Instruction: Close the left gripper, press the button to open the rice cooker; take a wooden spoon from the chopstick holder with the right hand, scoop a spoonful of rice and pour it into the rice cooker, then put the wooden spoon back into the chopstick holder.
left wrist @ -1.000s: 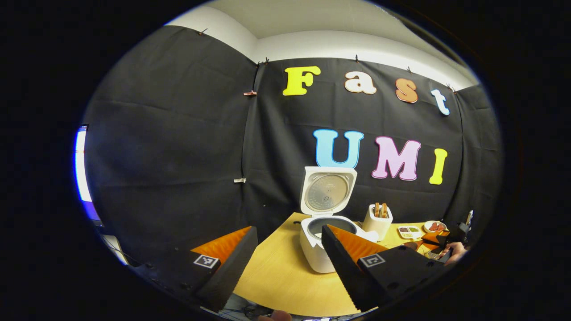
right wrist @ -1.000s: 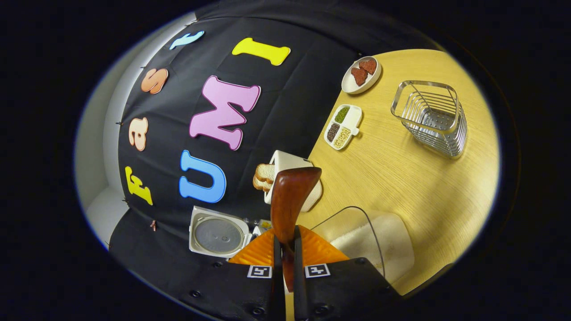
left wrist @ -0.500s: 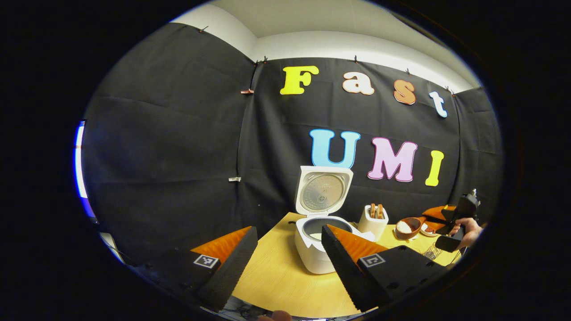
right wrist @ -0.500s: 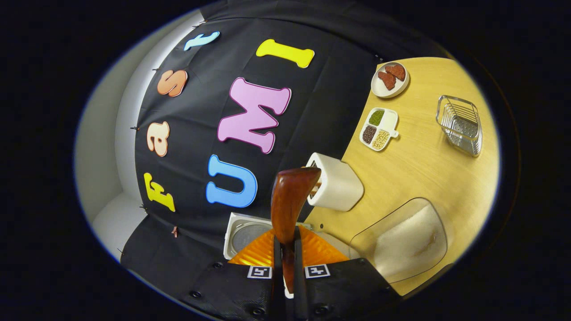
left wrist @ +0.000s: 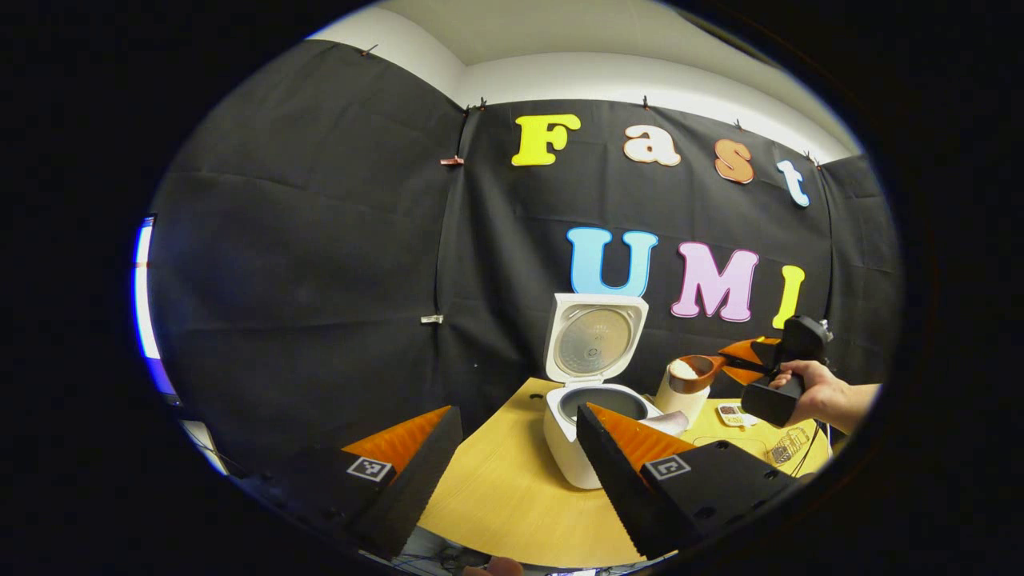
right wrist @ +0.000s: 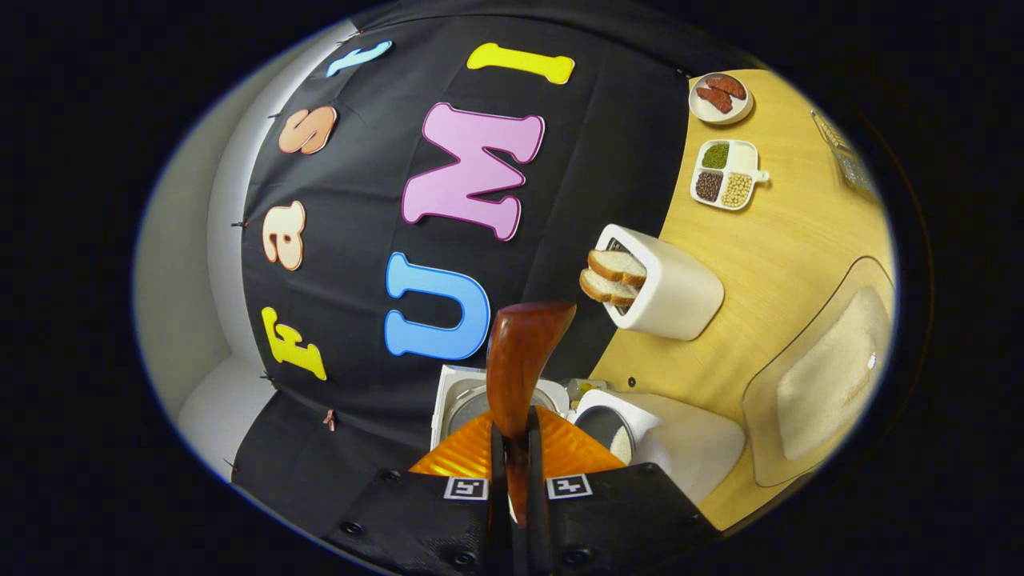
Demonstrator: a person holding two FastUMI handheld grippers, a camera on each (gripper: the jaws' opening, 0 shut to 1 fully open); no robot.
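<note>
— Both grippers: how do we stand?
— Our right gripper [right wrist: 512, 448] is clamped on the wooden spoon [right wrist: 518, 360]; our left gripper [left wrist: 512, 472] gapes wide, holding nothing.
— And the spoon's axis?
— Level, handle toward our hand [left wrist: 816, 390], rice-filled bowl pointing at the open rice cooker [left wrist: 588, 432] on the counter [left wrist: 504, 504].

The right tongs [right wrist: 512, 456] are clamped on the handle of the wooden spoon [right wrist: 518, 364], whose brown back rises between the two fingers. Just past the spoon sits the white rice cooker [right wrist: 672, 440], lid up [right wrist: 460, 396], with a little rice visible in the pot. Beyond it on the yellow desk [right wrist: 768, 240] stands a white holder [right wrist: 668, 288] with bread slices [right wrist: 612, 276] in it. Further off lie a three-part dish of beans [right wrist: 724, 182] and a small plate [right wrist: 720, 96] of reddish pieces. A clear container of rice [right wrist: 824, 376] lies at the right edge.
</note>
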